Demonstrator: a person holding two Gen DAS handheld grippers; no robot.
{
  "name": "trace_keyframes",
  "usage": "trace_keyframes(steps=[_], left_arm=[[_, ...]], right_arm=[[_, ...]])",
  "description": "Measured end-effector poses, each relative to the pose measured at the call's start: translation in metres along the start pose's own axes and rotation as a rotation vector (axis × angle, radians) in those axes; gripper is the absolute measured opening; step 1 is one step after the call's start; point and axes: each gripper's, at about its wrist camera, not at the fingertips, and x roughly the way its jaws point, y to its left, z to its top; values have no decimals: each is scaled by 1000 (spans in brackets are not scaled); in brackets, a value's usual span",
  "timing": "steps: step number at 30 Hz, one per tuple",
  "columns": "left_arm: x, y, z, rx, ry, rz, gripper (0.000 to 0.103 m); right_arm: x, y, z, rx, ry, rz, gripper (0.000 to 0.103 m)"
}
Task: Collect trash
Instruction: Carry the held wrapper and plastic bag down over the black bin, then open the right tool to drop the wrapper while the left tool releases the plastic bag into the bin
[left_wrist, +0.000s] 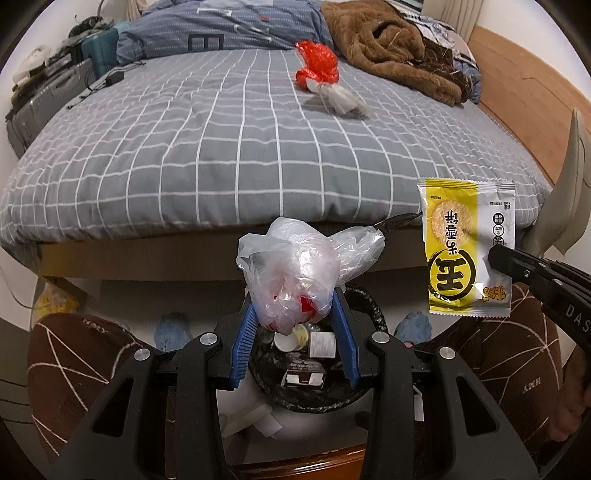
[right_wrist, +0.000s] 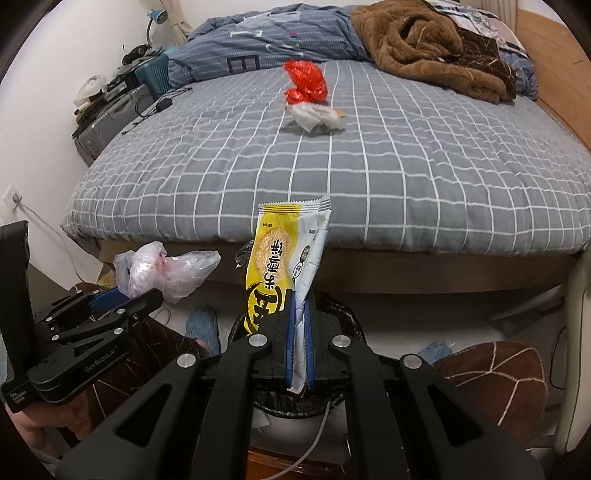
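Note:
My left gripper (left_wrist: 295, 302) is shut on a crumpled clear plastic bag (left_wrist: 291, 266) with red bits inside, gripped between its blue pads. It hangs right above a black-lined trash bin (left_wrist: 373, 314) that holds cups and cartons. My right gripper (right_wrist: 300, 299) is shut on a yellow and white snack wrapper (right_wrist: 280, 251), which stands upright over the bin's rim (right_wrist: 349, 314). The left wrist view shows that wrapper (left_wrist: 461, 251) at the right. On the bed lie a red plastic bag (right_wrist: 304, 85) and a crumpled white bag (right_wrist: 317, 116).
A bed with a grey checked sheet (left_wrist: 221, 147) fills the background, with a brown blanket (left_wrist: 388, 48) and a blue duvet at its head. Suitcases (right_wrist: 107, 118) stand at its left. A person's knees in brown trousers (left_wrist: 74, 362) and blue slippers (left_wrist: 171, 328) flank the bin.

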Motion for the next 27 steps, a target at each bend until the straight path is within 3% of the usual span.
trace_keyframes(steps=[11,27], left_arm=[[37,9,-21,-14,70,8,39],[98,32,-24,-56,170,36,39]], right_arm=[[41,0,-21,5,84,2,4],[115,2,-34,1,248,10,5]])
